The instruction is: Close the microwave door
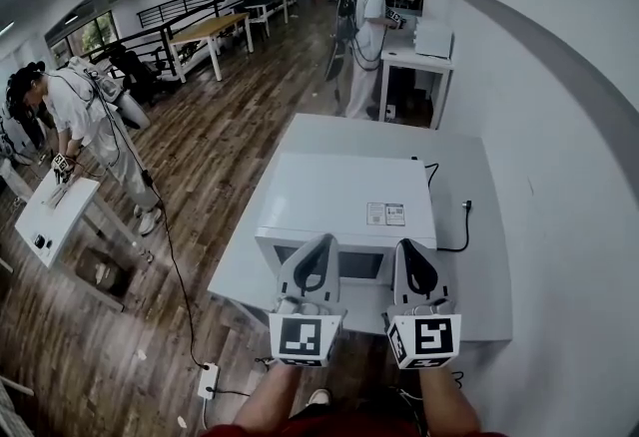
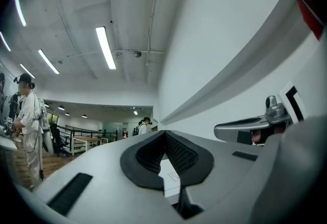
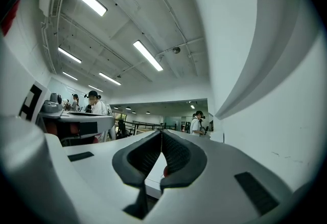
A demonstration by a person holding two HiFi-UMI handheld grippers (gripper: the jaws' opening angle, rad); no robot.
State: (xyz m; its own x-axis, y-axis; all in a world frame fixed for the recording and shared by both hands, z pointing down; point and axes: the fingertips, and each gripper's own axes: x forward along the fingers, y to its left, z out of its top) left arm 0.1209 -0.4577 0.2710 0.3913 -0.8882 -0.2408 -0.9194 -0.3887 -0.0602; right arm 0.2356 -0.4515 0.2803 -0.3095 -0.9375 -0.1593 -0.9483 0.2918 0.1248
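Both shut, empty, L tool point(image 1: 321, 240), R tool point(image 1: 405, 245), near microwave point(image 1: 339, 191)

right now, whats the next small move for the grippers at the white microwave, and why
Probably just draw both back: the door of the white box-shaped microwave looks flush already, and the left gripper and right gripper hang shut and empty before it.

1. Under you: dark wood-plank floor point(image 1: 230, 156).
2. On your right: white wall point(image 1: 569, 255) with a grey band across it.
3. Ahead of you: white table point(image 1: 469, 176) against that wall; farther off, a wood-topped table point(image 1: 212, 29) by a black railing point(image 1: 190, 2).
4. Above you: ceiling strip lights point(image 2: 106, 46), lit.
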